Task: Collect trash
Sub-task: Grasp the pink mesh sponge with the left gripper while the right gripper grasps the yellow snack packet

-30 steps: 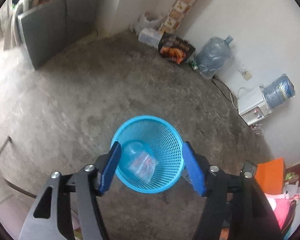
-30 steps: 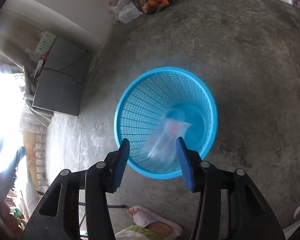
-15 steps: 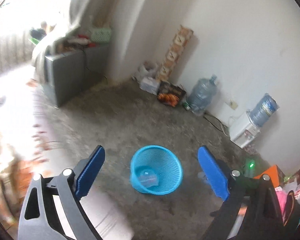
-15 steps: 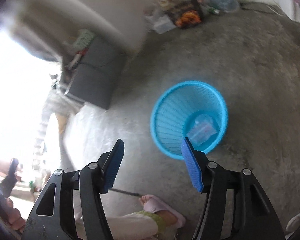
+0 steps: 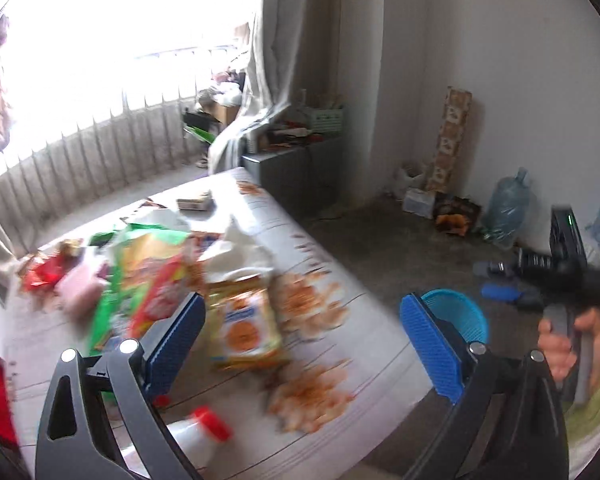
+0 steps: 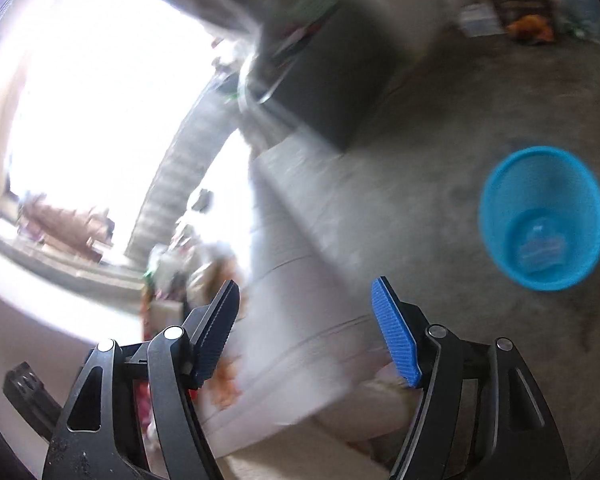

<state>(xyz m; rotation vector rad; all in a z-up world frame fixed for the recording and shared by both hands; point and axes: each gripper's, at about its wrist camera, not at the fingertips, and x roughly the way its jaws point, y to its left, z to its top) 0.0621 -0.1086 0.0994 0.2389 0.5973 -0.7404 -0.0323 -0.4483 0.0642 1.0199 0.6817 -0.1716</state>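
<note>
Both cameras have swung off the blue basket point(image 6: 542, 218) since the earlier frames: it filled the middle of each view then, and now it sits at the right edge of the right wrist view with a clear plastic wrapper point(image 6: 540, 246) lying at its bottom. In the left wrist view only a sliver of it shows, low right, behind a blue finger pad.

The remaining trash is on the white table point(image 5: 364, 344) — a yellow snack packet point(image 5: 246, 326) at centre, a heap of red and green wrappers point(image 5: 140, 272) to its left, a red-capped bottle point(image 5: 196, 436) lying at the lower middle.

The left gripper point(image 5: 300, 344) has just been opening and stands wide, nothing between its pads. The right gripper point(image 6: 304, 332) has also been opening, moderately apart and empty.

Risks, as I judge them: everything is motion-blurred, so a fast approach could overshoot the packet. The wrappers overlap — closing on one may drag its neighbours off the table edge. Thin film could slip from the pads on the way back. The bottle looks likely to roll if nudged.
</note>
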